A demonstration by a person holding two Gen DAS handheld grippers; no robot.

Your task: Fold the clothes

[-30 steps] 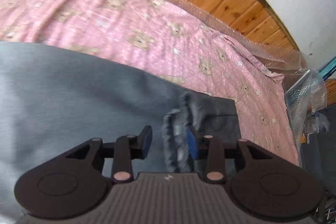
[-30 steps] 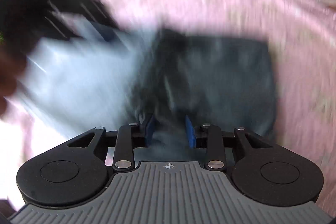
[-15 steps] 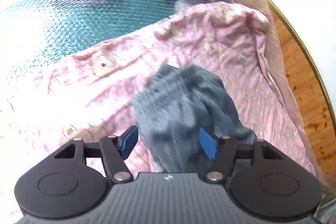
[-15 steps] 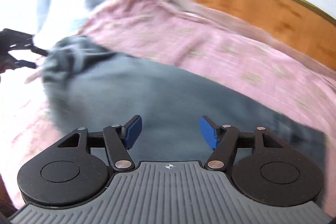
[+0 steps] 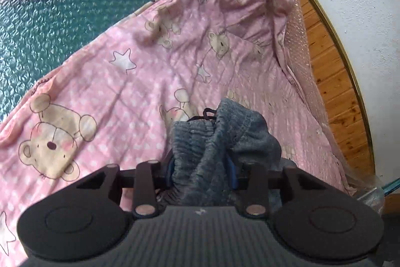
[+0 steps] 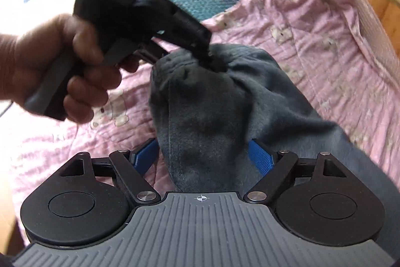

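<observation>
A pair of grey fleece trousers (image 5: 225, 131) lies on a pink bear-print sheet (image 5: 112, 91). Its gathered waistband, with a black drawstring (image 5: 208, 113), is bunched between the blue pads of my left gripper (image 5: 202, 167), whose jaws are closing on it. In the right wrist view a hand (image 6: 62, 71) holds that left gripper (image 6: 212, 59), pinching the top of the trousers (image 6: 212, 104). My right gripper (image 6: 203, 154) hangs over the cloth lower down. Its jaws are opening, and the fabric runs between the spread pads (image 6: 260, 159) without being pinched.
Bubble wrap over something teal (image 5: 50, 4) lies beyond the sheet's far edge. A wooden board with a brass rim (image 5: 332, 81) and a white wall (image 5: 362, 4) run along the right side. The sheet (image 6: 325, 54) is rumpled at its corner.
Both views swung from the middle of the bed to its corner. The left jaws went wide around the waistband and then closed on it. The right jaws spread from narrow to wide.
</observation>
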